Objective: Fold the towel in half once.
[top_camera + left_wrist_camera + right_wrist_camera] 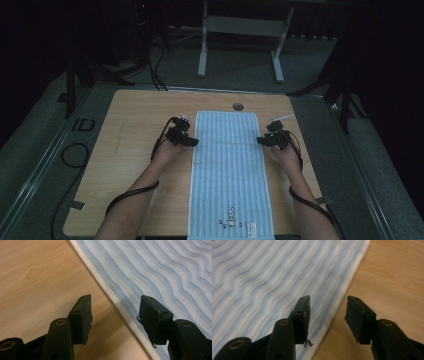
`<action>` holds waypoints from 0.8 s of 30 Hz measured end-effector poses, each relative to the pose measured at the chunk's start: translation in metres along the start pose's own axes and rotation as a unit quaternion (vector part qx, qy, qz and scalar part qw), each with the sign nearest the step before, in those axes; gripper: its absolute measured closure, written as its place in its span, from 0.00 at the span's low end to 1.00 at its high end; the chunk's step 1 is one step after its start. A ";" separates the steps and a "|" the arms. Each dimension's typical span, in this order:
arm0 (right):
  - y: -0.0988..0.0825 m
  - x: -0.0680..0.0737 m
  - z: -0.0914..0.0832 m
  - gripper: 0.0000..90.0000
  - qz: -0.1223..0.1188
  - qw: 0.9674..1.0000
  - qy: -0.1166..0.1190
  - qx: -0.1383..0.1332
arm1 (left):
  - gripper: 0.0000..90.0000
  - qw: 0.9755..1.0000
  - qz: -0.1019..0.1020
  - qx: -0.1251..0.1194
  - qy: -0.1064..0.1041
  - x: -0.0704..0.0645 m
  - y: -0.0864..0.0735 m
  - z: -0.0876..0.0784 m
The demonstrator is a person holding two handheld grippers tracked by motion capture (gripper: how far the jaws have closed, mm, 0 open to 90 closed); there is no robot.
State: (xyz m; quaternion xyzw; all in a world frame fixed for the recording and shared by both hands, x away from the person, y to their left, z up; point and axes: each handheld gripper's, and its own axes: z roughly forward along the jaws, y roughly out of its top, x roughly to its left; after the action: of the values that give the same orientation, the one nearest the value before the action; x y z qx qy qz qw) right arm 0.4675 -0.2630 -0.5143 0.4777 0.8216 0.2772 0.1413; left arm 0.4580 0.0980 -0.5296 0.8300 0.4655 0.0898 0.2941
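1. Lying flat down the middle of the wooden table (125, 150) is the light blue striped towel (230, 170), its long edges running away from the person.
2. Left gripper (192, 142) sits at the towel's left edge, jaws parted, the white hem (120, 307) between them, nothing gripped.
3. Right gripper (261, 141) is at the right edge, jaws likewise apart astride the hem, holding nothing.

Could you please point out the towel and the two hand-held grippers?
Towel (230, 170): high view, its middle.
Left hand-held gripper (192, 142): high view, between its jaw tips.
Right hand-held gripper (261, 141): high view, between its jaw tips.
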 end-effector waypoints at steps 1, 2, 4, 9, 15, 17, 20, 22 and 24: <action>0.003 -0.002 0.002 0.63 0.004 1.000 -0.001 0.004 | 0.49 1.000 -0.005 0.001 0.000 0.001 0.002 0.002; 0.005 -0.004 0.005 0.64 0.008 1.000 -0.002 0.007 | 0.49 1.000 -0.006 0.001 0.002 0.002 0.003 0.004; 0.010 -0.008 0.010 0.66 0.014 1.000 -0.005 0.015 | 0.49 1.000 -0.012 0.003 0.003 0.004 0.006 0.008; 0.015 -0.013 0.022 0.67 0.026 0.999 -0.006 0.034 | 0.50 1.000 -0.008 0.013 0.011 0.005 0.009 0.014; 0.018 -0.013 0.032 0.71 0.029 0.998 -0.006 0.054 | 0.52 1.000 -0.001 0.010 0.017 0.003 0.011 0.018; 0.019 -0.009 0.033 0.74 0.012 0.998 -0.015 0.057 | 0.57 1.000 0.004 0.012 0.018 0.001 0.012 0.019; 0.020 -0.003 0.034 0.84 0.000 0.998 -0.019 0.058 | 0.68 0.999 0.024 0.017 0.022 -0.006 0.016 0.021; 0.021 0.000 0.034 0.90 -0.004 0.998 -0.018 0.059 | 0.73 0.999 0.034 0.018 0.022 -0.010 0.017 0.022; 0.021 0.001 0.035 0.94 -0.006 0.998 -0.015 0.059 | 0.81 0.999 0.036 0.016 0.020 -0.012 0.017 0.023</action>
State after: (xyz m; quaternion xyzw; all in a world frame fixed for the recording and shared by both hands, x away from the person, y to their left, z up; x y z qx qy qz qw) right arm 0.4989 -0.2432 -0.5298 0.4840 0.8374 0.2203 0.1266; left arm 0.4731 0.0724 -0.5371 0.8488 0.4421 0.1097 0.2683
